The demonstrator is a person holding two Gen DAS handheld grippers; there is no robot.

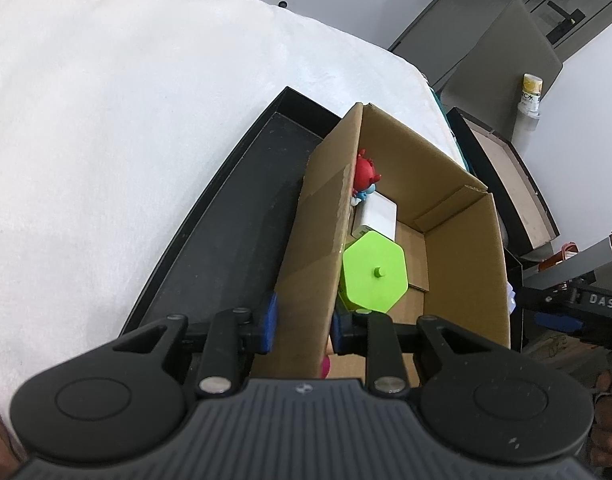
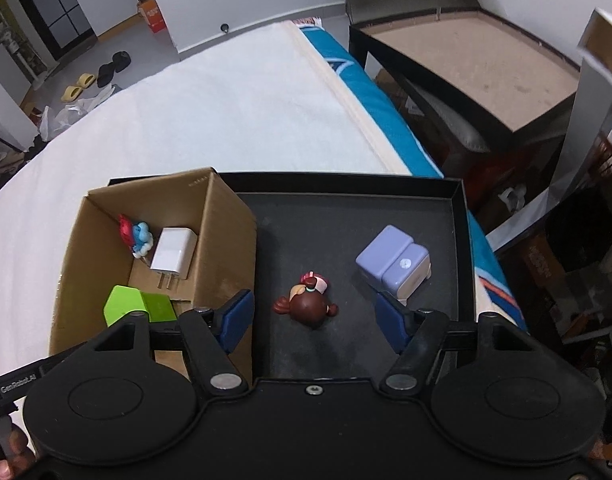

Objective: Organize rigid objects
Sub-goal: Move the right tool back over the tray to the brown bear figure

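A cardboard box [image 1: 462, 240] [image 2: 222, 236] stands in a black tray [image 1: 226, 248] [image 2: 458, 240] on the white bed. Inside lie a green hexagonal container [image 1: 374, 272] [image 2: 138, 304], a white charger [image 1: 378, 216] [image 2: 172, 254] and a red-and-blue figurine [image 1: 364, 178] [image 2: 134, 234]. My left gripper [image 1: 302, 324] is shut on the box's near wall. A brown figurine [image 2: 308, 304] and a lilac box-shaped object [image 2: 394, 262] lie on the tray floor. My right gripper [image 2: 316, 320] is open, hovering with the brown figurine between its blue pads [image 2: 236, 316].
The white bed cover [image 1: 126, 100] [image 2: 234, 96] spreads to the far side and left. A dark side table with a tan top [image 2: 466, 64] [image 1: 506, 184] stands to the right of the bed. Shoes and bags lie on the floor beyond.
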